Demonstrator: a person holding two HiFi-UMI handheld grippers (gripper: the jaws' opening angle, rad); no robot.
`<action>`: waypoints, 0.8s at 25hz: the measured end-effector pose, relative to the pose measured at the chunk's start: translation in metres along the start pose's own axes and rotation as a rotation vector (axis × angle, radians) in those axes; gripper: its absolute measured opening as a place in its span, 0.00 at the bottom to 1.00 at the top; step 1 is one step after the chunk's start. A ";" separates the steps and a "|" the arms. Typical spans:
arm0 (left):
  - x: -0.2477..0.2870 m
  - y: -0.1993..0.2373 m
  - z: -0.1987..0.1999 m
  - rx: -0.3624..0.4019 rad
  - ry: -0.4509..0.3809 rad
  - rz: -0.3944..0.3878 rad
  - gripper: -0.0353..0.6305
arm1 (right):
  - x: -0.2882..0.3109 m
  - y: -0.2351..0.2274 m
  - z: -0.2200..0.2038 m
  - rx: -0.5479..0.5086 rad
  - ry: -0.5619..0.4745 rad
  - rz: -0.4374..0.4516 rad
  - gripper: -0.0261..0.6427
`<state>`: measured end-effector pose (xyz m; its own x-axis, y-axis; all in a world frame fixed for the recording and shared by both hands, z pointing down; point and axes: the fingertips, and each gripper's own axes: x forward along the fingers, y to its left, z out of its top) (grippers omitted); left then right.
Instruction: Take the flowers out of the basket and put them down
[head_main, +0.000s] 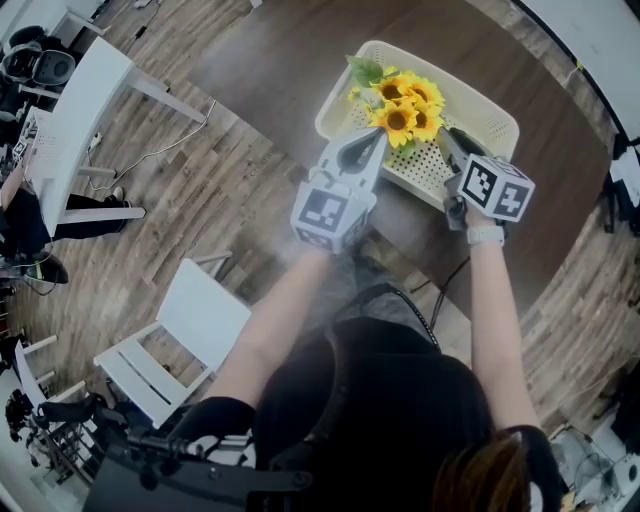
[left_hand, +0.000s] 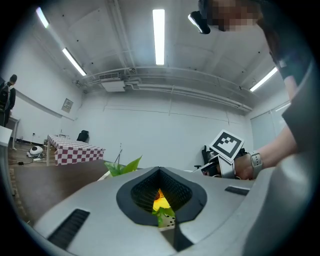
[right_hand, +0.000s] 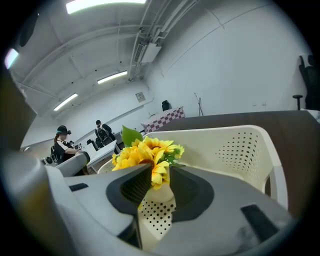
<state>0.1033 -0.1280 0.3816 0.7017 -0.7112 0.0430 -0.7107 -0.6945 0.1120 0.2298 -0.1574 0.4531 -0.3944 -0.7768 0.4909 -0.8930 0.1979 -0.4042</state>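
The left gripper (left_hand: 160, 186) has its jaws drawn together, leaving only the dark ribbed hollow between the pads. A yellow petal, a green leaf and a bit of perforated cream plastic show through that hollow, but whether anything is pinched there I cannot tell. The right gripper (right_hand: 160, 176) has its jaws spread a little. Dotted basket floor shows through the gap, and a drooping petal and a pale rounded shape sit at the mouth between the tips; no grip on them can be made out. The flowers (head_main: 405, 105), a bunch of yellow sunflowers with a broad green leaf at the far-left end, lie inside the basket (head_main: 492, 125). From the head view, the left gripper's tip is just beside the nearest bloom, and the right gripper reaches in over the near rim on the other side of the bunch. The basket is cream plastic with rows of small holes and rounded walls, and it stands on a dark brown table (head_main: 290, 50). The person's right wrist wears a pale watch (head_main: 485, 235). Beside the table, on a wood-plank floor (head_main: 210, 190), stand a white chair (head_main: 195, 325) and, farther left, a white desk (head_main: 75, 115).
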 end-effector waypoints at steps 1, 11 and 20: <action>0.001 0.000 0.000 0.005 0.002 -0.003 0.07 | 0.000 -0.001 0.000 0.005 0.003 -0.002 0.21; 0.010 0.001 -0.008 0.130 0.072 -0.049 0.07 | 0.010 -0.003 -0.005 0.074 0.041 -0.002 0.25; 0.019 -0.004 -0.014 0.294 0.154 -0.066 0.07 | 0.019 -0.003 -0.008 0.119 0.068 0.004 0.29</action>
<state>0.1202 -0.1369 0.3957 0.7302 -0.6544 0.1967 -0.6317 -0.7562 -0.1706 0.2234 -0.1681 0.4705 -0.4153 -0.7333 0.5383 -0.8609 0.1256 -0.4931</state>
